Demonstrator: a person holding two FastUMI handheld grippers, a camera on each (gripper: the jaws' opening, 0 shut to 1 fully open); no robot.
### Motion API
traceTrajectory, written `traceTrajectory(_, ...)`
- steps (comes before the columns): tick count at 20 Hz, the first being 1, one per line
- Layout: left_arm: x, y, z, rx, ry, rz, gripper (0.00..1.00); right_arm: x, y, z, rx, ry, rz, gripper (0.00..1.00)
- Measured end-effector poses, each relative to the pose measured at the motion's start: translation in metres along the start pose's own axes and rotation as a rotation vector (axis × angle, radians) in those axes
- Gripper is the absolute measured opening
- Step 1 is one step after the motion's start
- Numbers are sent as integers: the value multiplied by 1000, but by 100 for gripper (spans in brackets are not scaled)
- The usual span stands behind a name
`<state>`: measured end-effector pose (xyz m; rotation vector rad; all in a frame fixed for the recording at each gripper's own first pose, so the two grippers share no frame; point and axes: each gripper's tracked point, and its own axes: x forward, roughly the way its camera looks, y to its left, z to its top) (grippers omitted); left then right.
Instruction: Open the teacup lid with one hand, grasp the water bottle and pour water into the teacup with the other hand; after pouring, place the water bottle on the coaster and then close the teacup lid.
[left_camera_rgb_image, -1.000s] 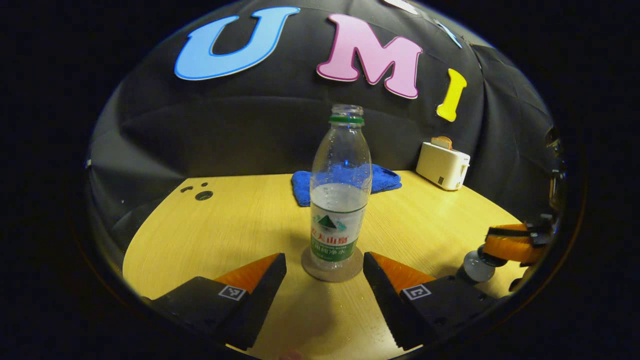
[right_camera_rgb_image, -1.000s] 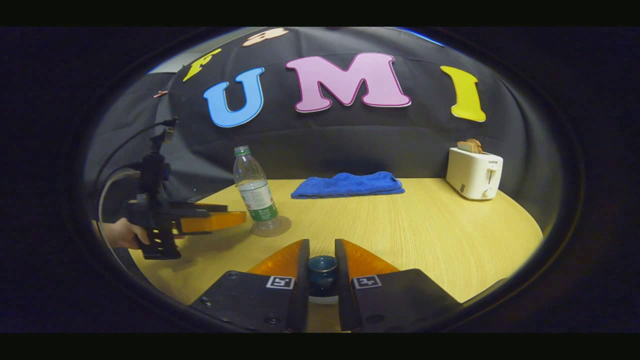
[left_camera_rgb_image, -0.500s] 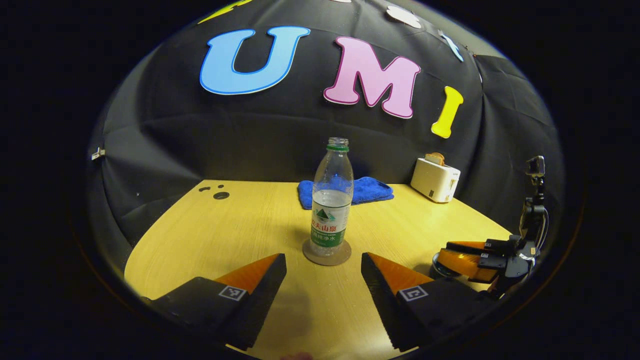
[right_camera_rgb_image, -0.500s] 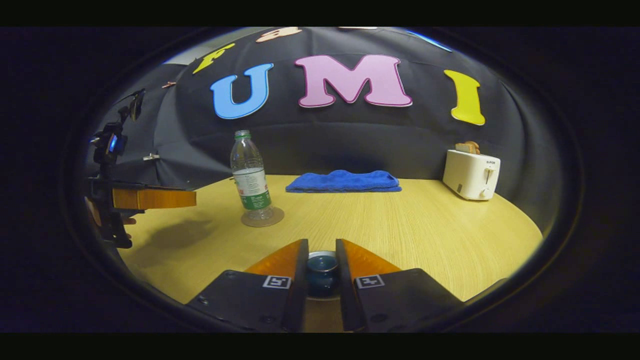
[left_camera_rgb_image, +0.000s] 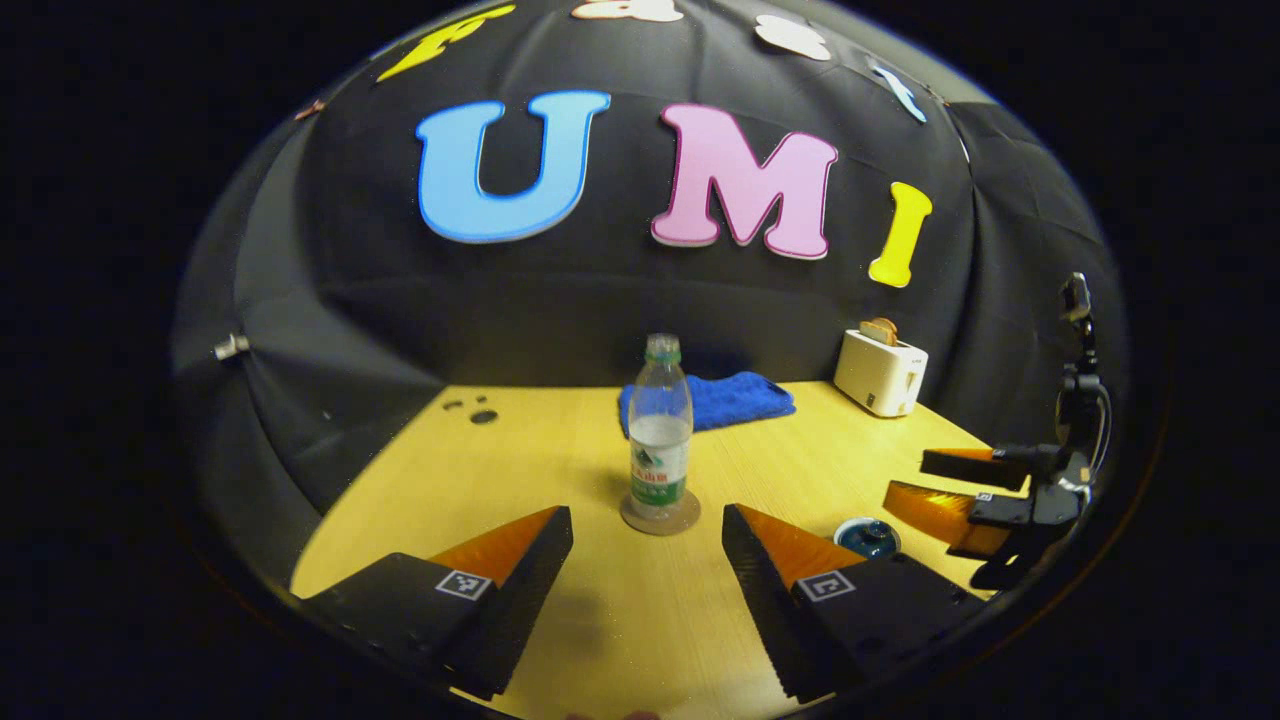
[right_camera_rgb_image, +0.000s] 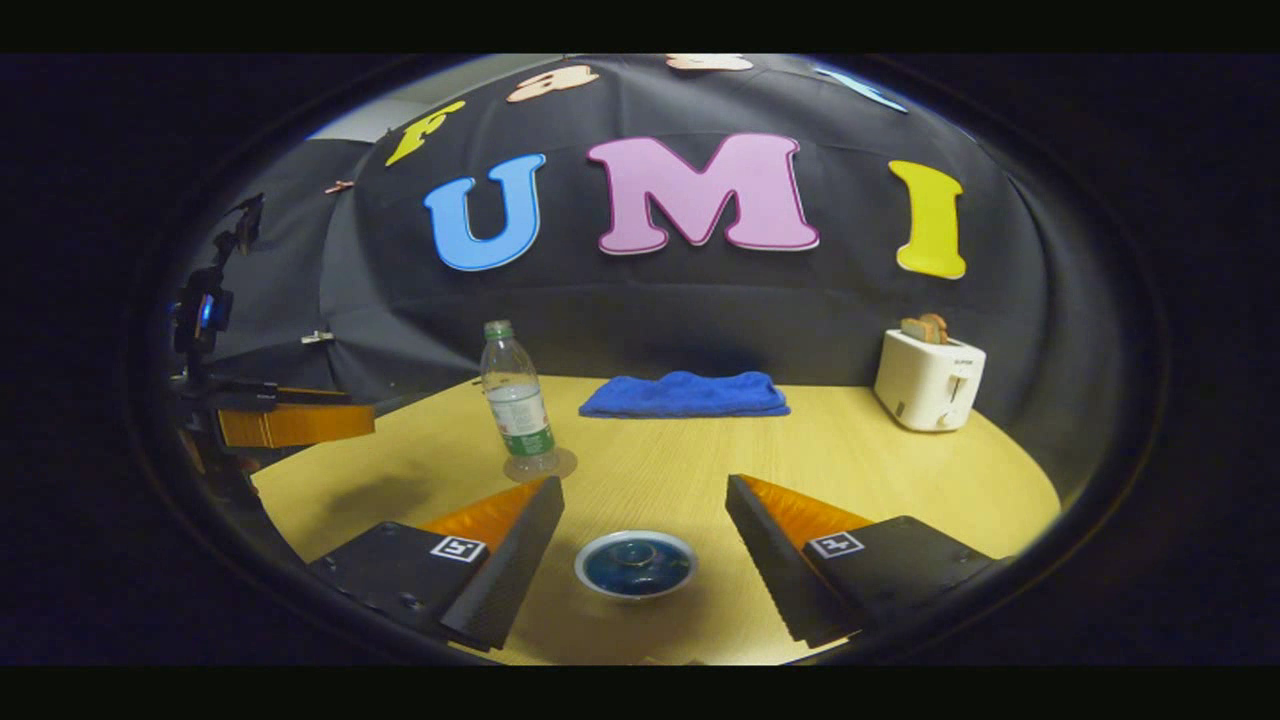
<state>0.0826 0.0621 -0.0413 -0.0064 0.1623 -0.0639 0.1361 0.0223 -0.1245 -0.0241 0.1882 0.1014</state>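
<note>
Now the water bottle (left_camera_rgb_image: 660, 430) stands upright on the round coaster (left_camera_rgb_image: 660, 516), out in the middle of the wooden table (left_camera_rgb_image: 520, 470). It has no cap on and is partly full of water. The left gripper (left_camera_rgb_image: 648, 530) is near the bottle but not touching it, and its two fingers are spread wide. In the right gripper view, the right gripper (right_camera_rgb_image: 645, 500) is spread wide too, and holds nothing. The teacup (right_camera_rgb_image: 636, 564) sits on the table between its fingers, with the blue lid (right_camera_rgb_image: 636, 556) on top. The fingers do not touch it. The teacup is to the right of the bottle and nearer. Far back lies a folded blue towel (right_camera_rgb_image: 686, 394). A white toaster (right_camera_rgb_image: 929, 380) with bread in it stands at the far right.
</note>
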Motion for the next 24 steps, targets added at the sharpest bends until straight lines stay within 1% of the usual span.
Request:
traceTrajectory(2, -28, -8, 46, 13, -88, 48, 95, -21, -3, 39, -30, -16, 4, 100)
traceTrajectory(3, -51, -16, 79, 13, -142, 63, 95, -34, -6, 61, -34, -36, 3, 100)
traceTrajectory(7, -105, -35, 138, -23, -237, 69, 95, -72, -12, 135, -18, -136, -10, 99)
traceTrajectory(8, -118, -31, 151, -14, -269, 106, 95, -81, -13, 150, -10, -160, -12, 100)
traceTrajectory(9, -133, -21, 162, 6, -305, 176, 94, -88, -12, 161, 4, -176, -10, 99)
traceTrajectory(10, -143, -15, 167, 22, -315, 247, 95, -96, -10, 168, 16, -189, -2, 99)
traceTrajectory(11, -158, -12, 168, 30, -322, 292, 95, -106, -9, 174, 17, -198, -4, 100)
traceTrajectory(12, -168, -21, 167, 26, -321, 295, 95, -116, -11, 177, 9, -206, -12, 99)
traceTrajectory(13, -173, -31, 162, 10, -308, 275, 99, -125, -12, 177, -7, -213, -25, 99)
traceTrajectory(14, -175, -44, 152, -20, -279, 249, 95, -132, -14, 175, -17, -216, -40, 99)
traceTrajectory(15, -176, -53, 139, -56, -246, 223, 95, -139, -11, 170, -17, -214, -46, 100)
traceTrajectory(17, -175, -58, 118, -127, -187, 191, 95, -149, -4, 159, -7, -198, -61, 99)
traceTrajectory(19, -178, -60, 100, -163, -127, 153, 95, -156, 6, 145, 3, -152, -68, 99)
traceTrajectory(22, -184, -47, 93, -147, -95, 133, 95, -165, 21, 146, 6, -135, -72, 100)
traceTrajectory(24, -186, -40, 98, -118, -104, 100, 95, -170, 29, 154, -13, -149, -83, 100)
